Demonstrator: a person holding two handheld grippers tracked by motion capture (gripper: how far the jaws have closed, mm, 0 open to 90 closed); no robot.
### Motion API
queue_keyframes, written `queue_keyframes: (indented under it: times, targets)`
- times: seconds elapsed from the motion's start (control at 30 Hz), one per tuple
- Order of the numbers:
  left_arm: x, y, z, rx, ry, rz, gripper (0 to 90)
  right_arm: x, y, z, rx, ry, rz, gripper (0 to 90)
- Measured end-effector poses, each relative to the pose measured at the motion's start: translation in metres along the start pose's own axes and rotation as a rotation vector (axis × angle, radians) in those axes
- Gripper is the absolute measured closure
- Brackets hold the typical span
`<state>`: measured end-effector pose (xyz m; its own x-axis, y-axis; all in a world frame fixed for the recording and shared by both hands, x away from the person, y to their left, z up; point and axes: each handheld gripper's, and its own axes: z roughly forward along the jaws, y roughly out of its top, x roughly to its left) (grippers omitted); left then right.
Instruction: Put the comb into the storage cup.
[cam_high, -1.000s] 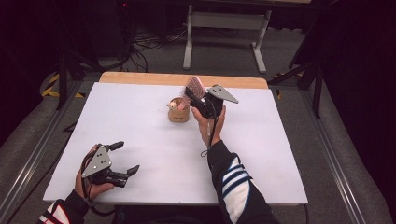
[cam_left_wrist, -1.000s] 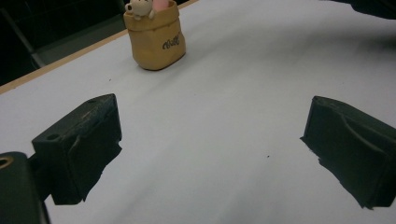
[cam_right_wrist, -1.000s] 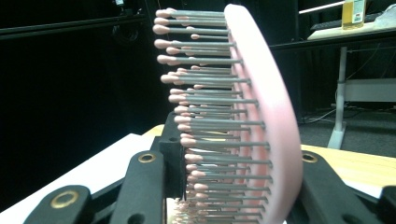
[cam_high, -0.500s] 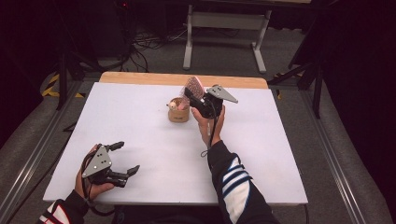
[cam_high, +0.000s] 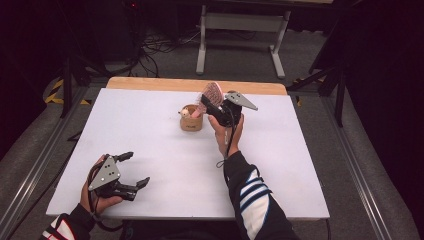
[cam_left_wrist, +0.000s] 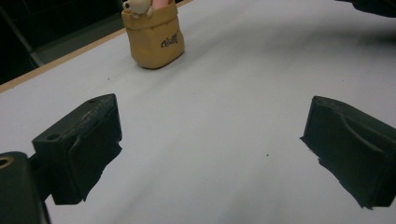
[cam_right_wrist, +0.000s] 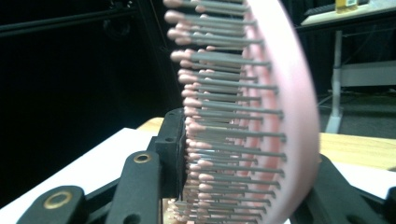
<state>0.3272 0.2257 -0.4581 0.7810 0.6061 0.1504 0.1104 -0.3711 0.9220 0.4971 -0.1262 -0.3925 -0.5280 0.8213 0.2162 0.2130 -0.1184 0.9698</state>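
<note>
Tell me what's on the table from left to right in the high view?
Left claw → little tan pot → pink hairbrush → grey plate on the right claw.

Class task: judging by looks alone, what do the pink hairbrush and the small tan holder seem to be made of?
Pink hairbrush: likely smooth plastic with a slight sheen; thin grey pins, perhaps metal, with rounded pink tips. Tan holder: matte, softly creased like a paper sack, possibly moulded resin or ceramic; printed lettering on its front.
</note>
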Motion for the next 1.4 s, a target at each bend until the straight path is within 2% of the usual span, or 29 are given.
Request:
queue_keyframes:
  times: [0.33,0.7,1.03,1.2,1.4]
  targets:
    - [-0.001,0.0,0.001,0.004,-0.002,0.002,5.2,-0.01,-0.009,-0.006,0.008,-0.016,0.021,59.2]
    - [-0.001,0.0,0.002,0.009,-0.001,0.005,5.2,-0.014,-0.013,-0.008,0.018,-0.03,0.026,57.7]
    - [0.0,0.0,0.002,0.013,0.002,0.009,5.3,-0.013,-0.009,-0.01,0.028,-0.069,-0.015,55.1]
    - [0.0,0.0,0.002,0.017,0.003,0.006,5.5,-0.013,-0.008,-0.01,0.04,-0.077,-0.021,51.1]
    - [-0.001,0.0,0.003,0.018,0.002,0.007,5.5,-0.012,-0.006,-0.01,0.048,-0.092,-0.032,42.0]
